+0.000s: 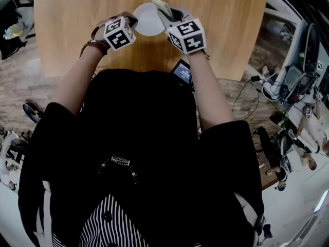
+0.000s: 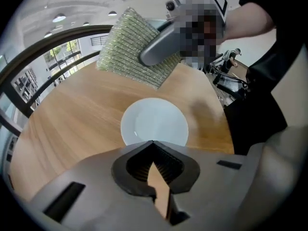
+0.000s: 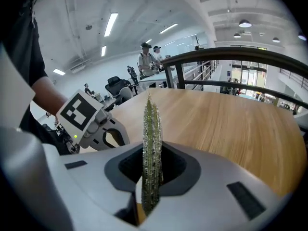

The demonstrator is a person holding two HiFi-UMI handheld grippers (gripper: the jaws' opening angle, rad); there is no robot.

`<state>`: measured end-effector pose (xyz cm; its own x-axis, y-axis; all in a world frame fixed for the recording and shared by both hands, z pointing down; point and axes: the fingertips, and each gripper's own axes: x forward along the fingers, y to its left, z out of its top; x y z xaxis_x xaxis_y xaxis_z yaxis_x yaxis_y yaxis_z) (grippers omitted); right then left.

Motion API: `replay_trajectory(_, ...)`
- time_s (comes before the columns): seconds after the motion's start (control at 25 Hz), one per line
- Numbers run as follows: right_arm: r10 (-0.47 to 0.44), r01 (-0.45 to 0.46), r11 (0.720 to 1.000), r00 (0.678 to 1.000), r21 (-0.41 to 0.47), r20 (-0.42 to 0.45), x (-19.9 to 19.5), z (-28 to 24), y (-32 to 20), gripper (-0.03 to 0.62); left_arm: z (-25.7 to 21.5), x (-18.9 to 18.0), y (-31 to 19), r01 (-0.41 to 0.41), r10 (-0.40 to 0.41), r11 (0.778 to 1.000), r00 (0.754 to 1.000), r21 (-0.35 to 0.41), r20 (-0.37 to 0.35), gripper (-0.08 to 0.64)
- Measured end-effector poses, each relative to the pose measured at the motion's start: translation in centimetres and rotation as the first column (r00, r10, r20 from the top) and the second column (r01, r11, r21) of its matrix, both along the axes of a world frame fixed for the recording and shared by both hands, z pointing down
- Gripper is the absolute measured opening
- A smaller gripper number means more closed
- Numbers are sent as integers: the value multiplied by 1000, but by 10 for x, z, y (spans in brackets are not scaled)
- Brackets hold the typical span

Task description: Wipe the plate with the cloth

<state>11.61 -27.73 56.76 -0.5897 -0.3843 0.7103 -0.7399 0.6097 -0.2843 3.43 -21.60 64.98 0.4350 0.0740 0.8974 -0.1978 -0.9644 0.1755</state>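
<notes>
A white plate [image 1: 147, 18] lies flat on the round wooden table [image 1: 77, 30]. In the left gripper view the plate [image 2: 154, 121] sits just beyond my left gripper [image 2: 153, 142], whose jaws meet at the tips with nothing seen between them. My right gripper [image 3: 151, 150] is shut on a green-grey ribbed cloth [image 3: 151, 143] that stands edge-on between its jaws. From the left gripper view, the cloth [image 2: 132, 49] hangs in the air above the plate's far side, apart from it. In the head view the left gripper [image 1: 131, 20] is at the plate's left rim and the right gripper [image 1: 167, 17] at its right.
A small device with a lit screen [image 1: 182, 72] lies at the table's near edge. Cables and equipment [image 1: 288, 86] cover the floor to the right. A dark railing [image 3: 231, 57] runs beyond the table. People [image 3: 147, 59] stand far behind.
</notes>
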Motion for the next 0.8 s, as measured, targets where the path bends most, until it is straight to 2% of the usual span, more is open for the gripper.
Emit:
replay_trajectory(0.16,-93,97,994,992,45,-80,-5,21,1,49,15,15,1,-54,53,998,998,39,21,-5)
replay_trajectory(0.32,-199,205,978,973,43,-116,-10,33,13,49,33,20,6,-89,87,996,993,21,83,-5)
replay_trajectory(0.4,-216,221,975,969,30,-123,-9,38,17,49,36,22,4,-86,84,996,992,19,92,-5)
replay_trajectory(0.6,-231,235,972,964,15,-128,-10,41,22,49,34,24,2,-142,134,989,978,35,158,-5)
replay_trajectory(0.8,-273,282,959,948,38,-162,-15,41,20,49,33,22,1,-136,128,990,976,30,176,-5)
